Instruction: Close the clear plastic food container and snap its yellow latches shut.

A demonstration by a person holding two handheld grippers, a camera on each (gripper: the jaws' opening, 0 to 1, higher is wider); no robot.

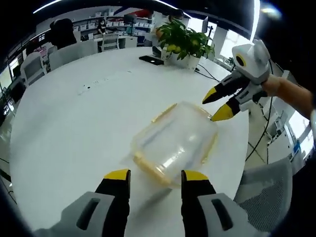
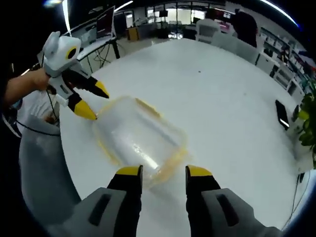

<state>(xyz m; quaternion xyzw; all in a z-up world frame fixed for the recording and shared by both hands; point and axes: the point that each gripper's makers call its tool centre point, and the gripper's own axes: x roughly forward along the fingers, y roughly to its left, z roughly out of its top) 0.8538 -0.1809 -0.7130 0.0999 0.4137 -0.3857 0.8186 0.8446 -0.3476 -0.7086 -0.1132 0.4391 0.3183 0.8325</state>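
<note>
Yellow-tipped, the left tool (image 1: 155, 176) stood open just short of the container (image 1: 174, 143), which lay blurred on the white counter (image 1: 74, 123); beyond it the right tool (image 1: 219, 104) was spread narrowly. From the right gripper view, that tool (image 2: 163, 172) gaped at the container's near edge.

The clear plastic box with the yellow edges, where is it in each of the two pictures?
Left gripper view: the clear container sits low in the middle, just above this view's own two jaws, with the right gripper at its upper right.
Right gripper view: the clear container sits left of the middle, above this view's own jaws, with the left gripper at its upper left.
Shared landmark: the round white table under it.
</note>
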